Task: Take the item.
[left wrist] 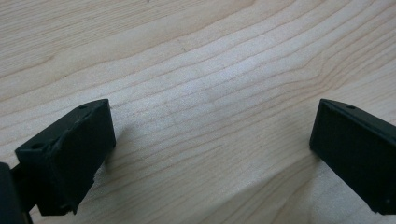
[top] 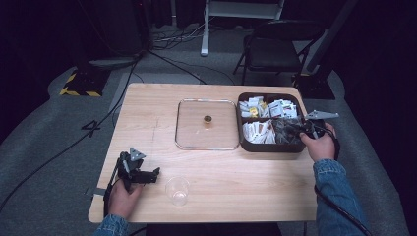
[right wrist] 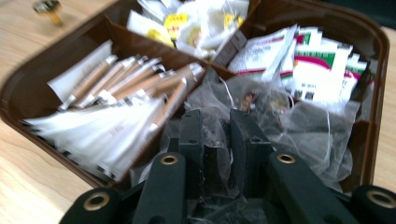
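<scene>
We see a clear crinkled sachet (right wrist: 219, 154) pinched between the right gripper (right wrist: 217, 140) jaws, inside the brown box's (right wrist: 28, 88) near-right compartment.

A light wooden table (top: 221, 196) is standing before a black folding chair (top: 275, 49). A square clear lid with a small knob (top: 207, 124) is lying at the table's middle, touching the left side of a dark brown four-compartment box of sachets (top: 295, 147). A clear plastic cup (top: 177, 190) is standing near the front edge, just right of the left gripper (top: 147, 175). The right gripper (top: 295, 129) is reaching into the box's near right compartment, among clear crinkled packets (right wrist: 303, 121).
</scene>
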`<state>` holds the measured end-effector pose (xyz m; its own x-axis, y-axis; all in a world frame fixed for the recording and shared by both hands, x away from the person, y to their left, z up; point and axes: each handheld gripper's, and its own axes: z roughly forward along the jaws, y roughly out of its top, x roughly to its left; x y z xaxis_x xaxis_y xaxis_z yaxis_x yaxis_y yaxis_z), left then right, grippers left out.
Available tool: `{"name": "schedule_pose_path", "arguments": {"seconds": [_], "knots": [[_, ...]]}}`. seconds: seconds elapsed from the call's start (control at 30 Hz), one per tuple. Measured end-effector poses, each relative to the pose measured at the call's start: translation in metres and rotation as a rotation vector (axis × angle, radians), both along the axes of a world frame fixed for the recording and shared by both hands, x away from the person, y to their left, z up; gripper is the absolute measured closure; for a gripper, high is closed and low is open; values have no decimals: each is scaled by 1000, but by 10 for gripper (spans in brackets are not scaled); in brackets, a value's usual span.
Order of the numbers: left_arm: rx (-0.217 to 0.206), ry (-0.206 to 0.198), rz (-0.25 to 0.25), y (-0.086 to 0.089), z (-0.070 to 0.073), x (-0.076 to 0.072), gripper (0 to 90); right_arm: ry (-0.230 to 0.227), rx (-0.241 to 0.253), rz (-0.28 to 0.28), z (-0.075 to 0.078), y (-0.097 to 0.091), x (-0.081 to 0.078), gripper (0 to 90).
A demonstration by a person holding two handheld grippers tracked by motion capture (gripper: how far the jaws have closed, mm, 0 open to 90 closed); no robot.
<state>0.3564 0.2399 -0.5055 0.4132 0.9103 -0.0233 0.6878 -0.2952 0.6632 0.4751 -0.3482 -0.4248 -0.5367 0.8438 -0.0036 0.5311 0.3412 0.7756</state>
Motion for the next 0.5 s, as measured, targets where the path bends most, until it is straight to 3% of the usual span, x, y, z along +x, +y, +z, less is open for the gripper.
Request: {"name": "schedule_pose_path", "arguments": {"seconds": [0.5], "knots": [[0,-6,1,0,0,-1,5,-32,117,-1,36,15,-13,761]]}}
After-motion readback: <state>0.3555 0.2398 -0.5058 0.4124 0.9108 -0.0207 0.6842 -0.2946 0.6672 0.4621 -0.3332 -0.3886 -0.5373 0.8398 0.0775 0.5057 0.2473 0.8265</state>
